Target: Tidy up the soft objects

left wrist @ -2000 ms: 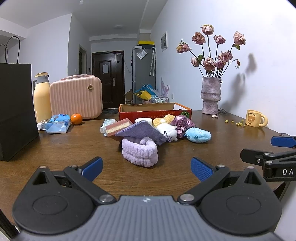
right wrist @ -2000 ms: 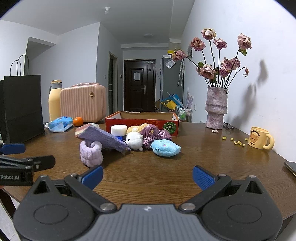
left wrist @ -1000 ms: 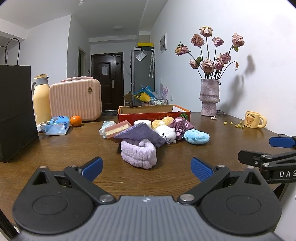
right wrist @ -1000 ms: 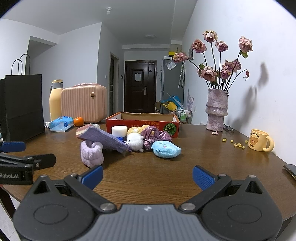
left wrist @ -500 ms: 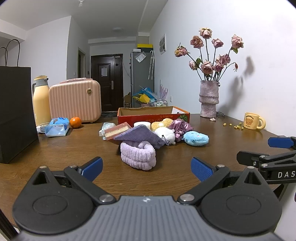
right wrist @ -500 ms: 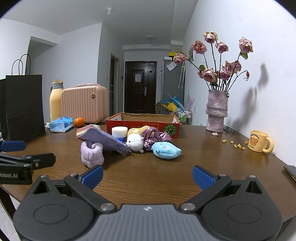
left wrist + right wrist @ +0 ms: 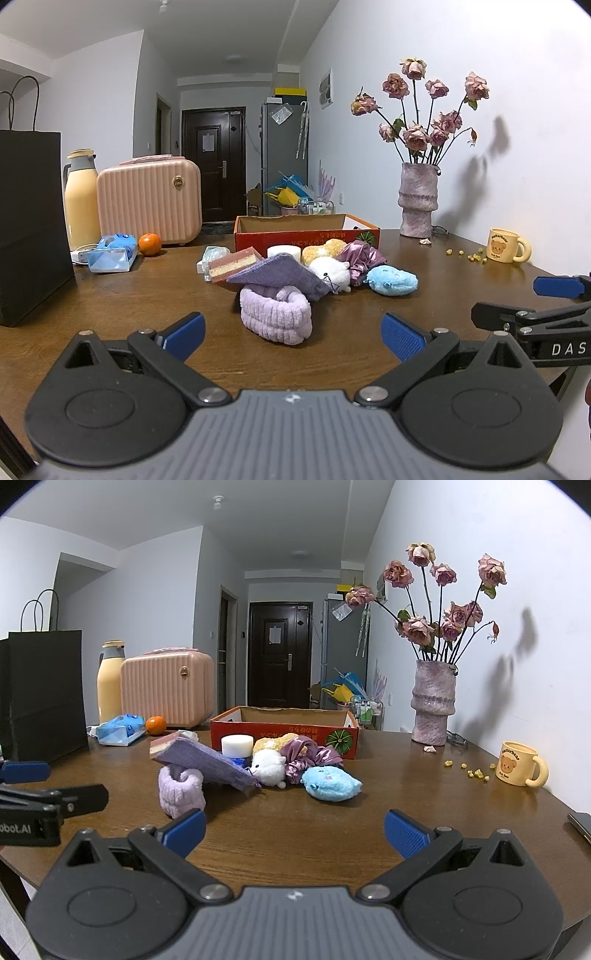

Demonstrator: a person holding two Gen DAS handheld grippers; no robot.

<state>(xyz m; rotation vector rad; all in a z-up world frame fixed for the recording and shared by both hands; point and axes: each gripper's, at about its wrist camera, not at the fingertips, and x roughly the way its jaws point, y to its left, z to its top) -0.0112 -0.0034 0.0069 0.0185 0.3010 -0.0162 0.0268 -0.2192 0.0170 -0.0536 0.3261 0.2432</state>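
Lilac terry, that's the fluffy headband [image 7: 275,317], sitting nearest of the whole soft pile on the brown wooden counter [image 7: 129,295]. A purple knit cloth [image 7: 277,275] is draped over it at a slant, its high end resting on a pink and cream sponge block [image 7: 232,263]. Right behind that: a white plush [image 7: 328,271], a blue plush [image 7: 391,280] off to the right, a shiny purple satin scrunchie [image 7: 360,256], a yellowish plush [image 7: 321,249] and a white round foam piece [image 7: 283,251]. All of it is bunched just in front of an open red cardboard box [image 7: 306,232], nothing visibly inside from this low angle.

Left hand-held gripper [image 7: 291,332] is spread wide with nothing between its blue pads, aimed at the headband but well short of it. Right hand-held gripper [image 7: 294,830] is the same deal, wide apart, empty, hovering over bare counter with the pile ahead and a bit left. Each one shows up at the edge of the other's camera.

Further out: a black paper bag [image 7: 31,225], a yellow thermos [image 7: 78,199], a pink ribbed case [image 7: 147,201], an orange [image 7: 149,243] and a blue tissue pack [image 7: 110,253] on the left. On the right, a vase of dried roses [image 7: 417,199], a bear mug [image 7: 506,245] and some yellow crumbs [image 7: 467,254].
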